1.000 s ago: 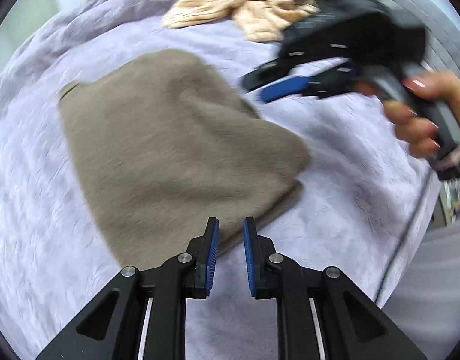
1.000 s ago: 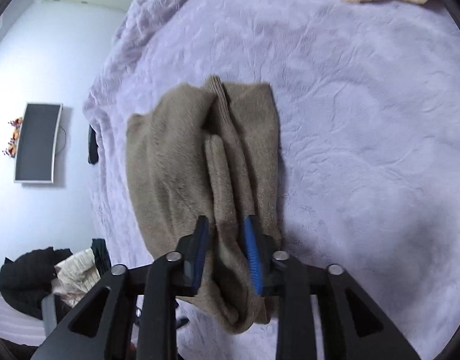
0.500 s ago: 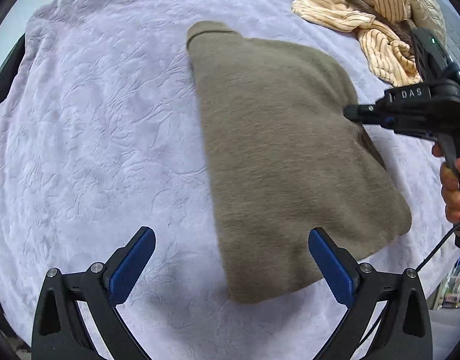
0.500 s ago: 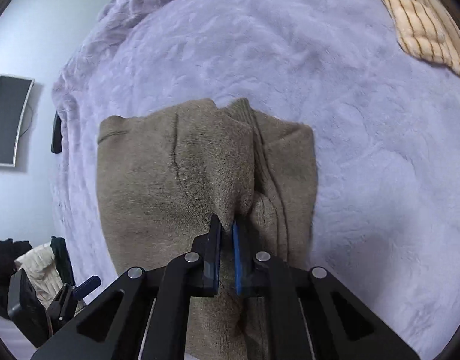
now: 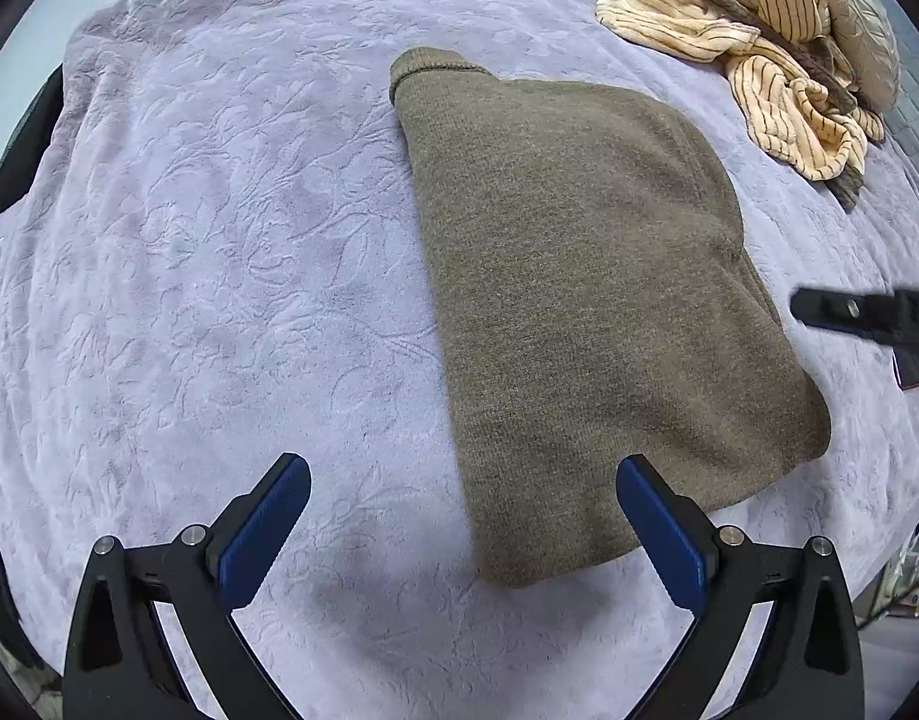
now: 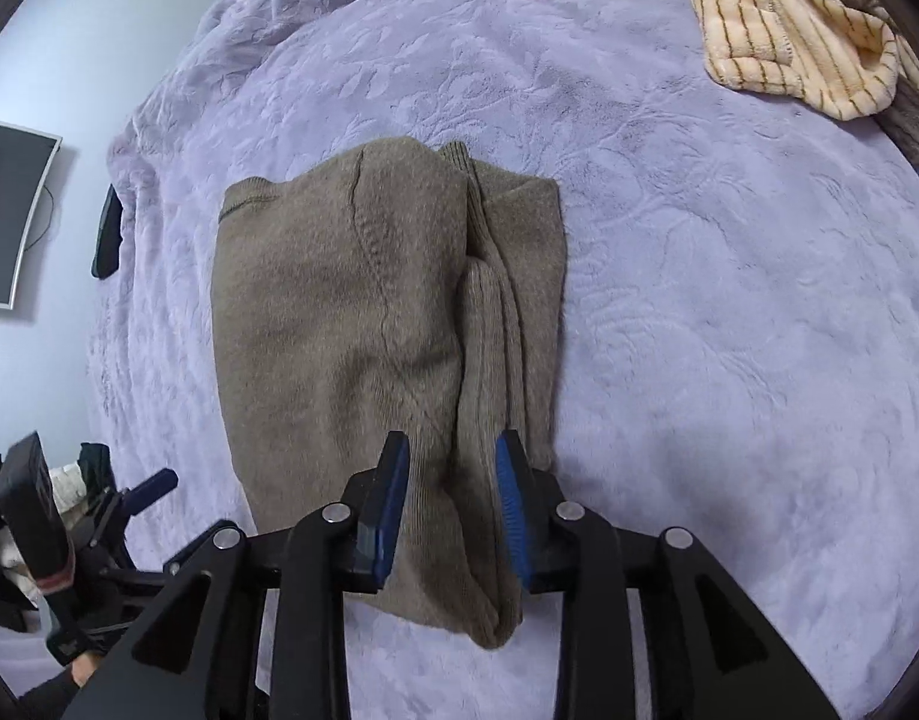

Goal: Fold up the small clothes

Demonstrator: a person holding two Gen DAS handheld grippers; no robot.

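A brown knit sweater [image 5: 585,300] lies folded on the lilac bedspread [image 5: 219,240]. My left gripper [image 5: 462,516] is wide open and empty above the sweater's near corner. In the right wrist view the sweater [image 6: 363,330] lies with a ribbed sleeve fold along its right side. My right gripper [image 6: 453,483] is open with its jaws on either side of that ribbed fold at the near edge, not clamped. The right gripper's body shows at the right edge of the left wrist view [image 5: 867,318].
A heap of cream striped clothes [image 5: 759,42] lies at the far right of the bed, also in the right wrist view [image 6: 789,30]. A monitor [image 6: 9,210] hangs on the wall at the left. The bedspread around the sweater is bare.
My right gripper, shut on the sweater's fold half a second ago, has opened. My left gripper opened wide earlier and has stayed open, closer over the sweater.
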